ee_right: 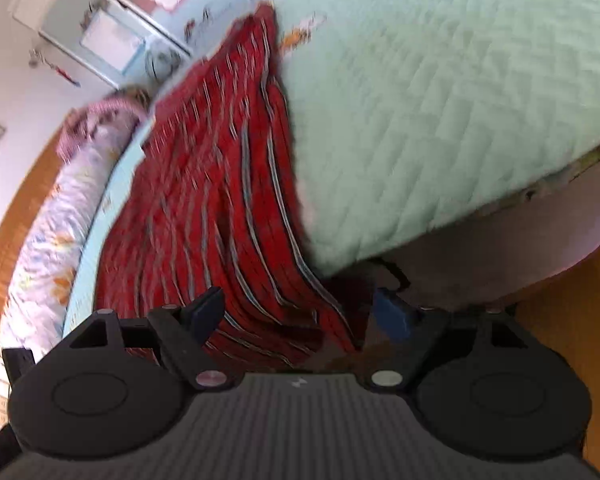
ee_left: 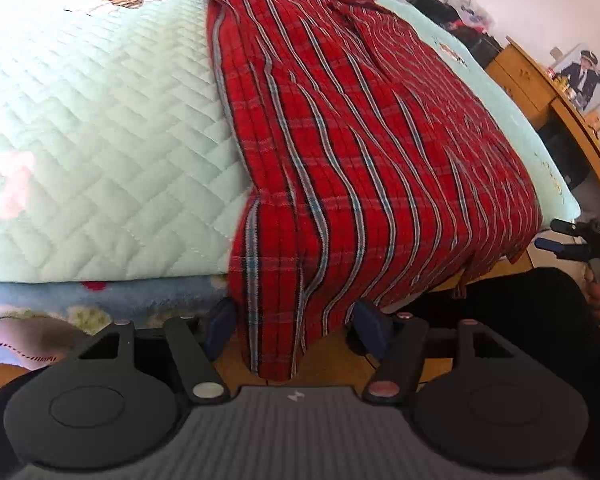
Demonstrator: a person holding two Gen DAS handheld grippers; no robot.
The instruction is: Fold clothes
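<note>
Right tool (ee_right: 300,316): jaws stood apart, blue-padded fingers (ee_right: 394,318) on either side of a hanging fold of cloth, contact not discernible through blur. Red plaid garment (ee_right: 204,208): lay spread lengthwise on the bed, near end draped over the edge between the jaws. Quilted mint bedspread (ee_right: 440,112): covered the bed, beside the garment. Floral bolster pillow (ee_right: 56,240): lay along the wooden headboard (ee_right: 16,220). White cabinet (ee_right: 100,28): stood by the wall, blurred. Wooden floor (ee_right: 572,320): visible below the bed edge.
</note>
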